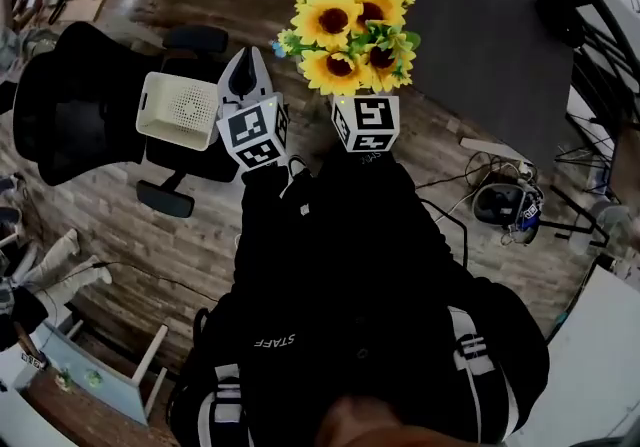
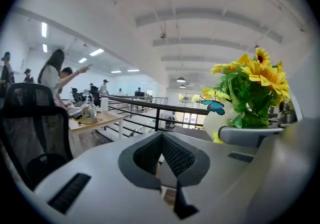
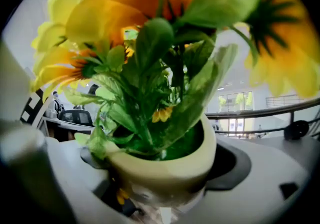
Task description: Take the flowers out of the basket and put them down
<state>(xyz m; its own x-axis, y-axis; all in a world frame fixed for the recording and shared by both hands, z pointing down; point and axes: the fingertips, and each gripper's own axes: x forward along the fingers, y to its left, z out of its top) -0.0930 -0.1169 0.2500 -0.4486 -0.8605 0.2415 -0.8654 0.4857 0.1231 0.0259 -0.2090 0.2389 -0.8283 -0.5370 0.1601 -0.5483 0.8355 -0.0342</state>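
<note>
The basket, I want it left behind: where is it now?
In the head view the basket sits on a black office chair at left, just left of the left gripper.

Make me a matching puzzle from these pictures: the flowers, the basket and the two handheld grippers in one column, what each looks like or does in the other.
1. sunflowers
2. basket
3. left gripper
4. right gripper

A. jaws together, nothing in them
B. yellow, standing in a cream pot
C. closed on the pot
D. white, empty, on a black chair

Pairs: 1-B, 2-D, 3-A, 4-C
</note>
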